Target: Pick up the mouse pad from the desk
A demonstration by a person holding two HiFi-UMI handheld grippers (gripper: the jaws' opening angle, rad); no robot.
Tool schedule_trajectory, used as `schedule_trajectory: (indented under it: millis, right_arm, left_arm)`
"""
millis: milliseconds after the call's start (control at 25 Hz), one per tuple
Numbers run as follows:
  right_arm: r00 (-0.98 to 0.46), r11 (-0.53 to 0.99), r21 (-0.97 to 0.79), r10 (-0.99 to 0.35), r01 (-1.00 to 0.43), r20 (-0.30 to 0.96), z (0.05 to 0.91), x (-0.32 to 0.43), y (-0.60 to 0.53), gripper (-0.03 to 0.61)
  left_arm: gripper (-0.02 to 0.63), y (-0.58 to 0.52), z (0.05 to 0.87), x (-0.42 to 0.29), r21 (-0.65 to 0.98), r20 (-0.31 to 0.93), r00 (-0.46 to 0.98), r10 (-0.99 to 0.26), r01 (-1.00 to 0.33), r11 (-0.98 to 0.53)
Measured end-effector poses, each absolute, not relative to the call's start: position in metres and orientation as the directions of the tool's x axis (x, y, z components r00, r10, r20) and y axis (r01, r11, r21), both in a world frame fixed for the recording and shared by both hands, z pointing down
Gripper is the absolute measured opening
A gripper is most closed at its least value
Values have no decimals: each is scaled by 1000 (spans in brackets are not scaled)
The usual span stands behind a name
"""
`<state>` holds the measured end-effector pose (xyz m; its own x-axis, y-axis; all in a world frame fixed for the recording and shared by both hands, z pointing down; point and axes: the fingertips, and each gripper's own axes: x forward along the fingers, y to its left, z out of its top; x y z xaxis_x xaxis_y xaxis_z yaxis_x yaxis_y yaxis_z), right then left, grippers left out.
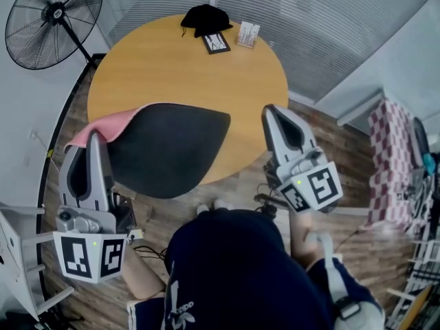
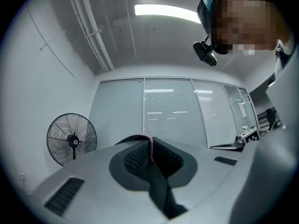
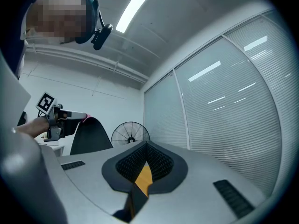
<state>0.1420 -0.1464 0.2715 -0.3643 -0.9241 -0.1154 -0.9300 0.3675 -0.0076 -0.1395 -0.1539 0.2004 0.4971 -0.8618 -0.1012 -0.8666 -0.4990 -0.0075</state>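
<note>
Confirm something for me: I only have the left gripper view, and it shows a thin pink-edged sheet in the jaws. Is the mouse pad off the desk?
Observer: Yes. In the head view the mouse pad hangs clear of the desk, pinched at its pink-backed corner by the left hand-held gripper.
Operator: Is the other one helping hold it?
Observer: No. The right hand-held gripper is apart from the pad, off to its right near the desk's edge, with nothing between its jaws.
</note>
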Motion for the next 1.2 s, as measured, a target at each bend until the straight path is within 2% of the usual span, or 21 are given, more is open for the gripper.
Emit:
schedule_trajectory:
  millis: [1200]
  right_arm:
    - [-369,366,51,-927,-929,-72,272,149,-151,2]
  left_arm:
    - [20,-164,199,-134,3,-100,488,-867,-872,-490]
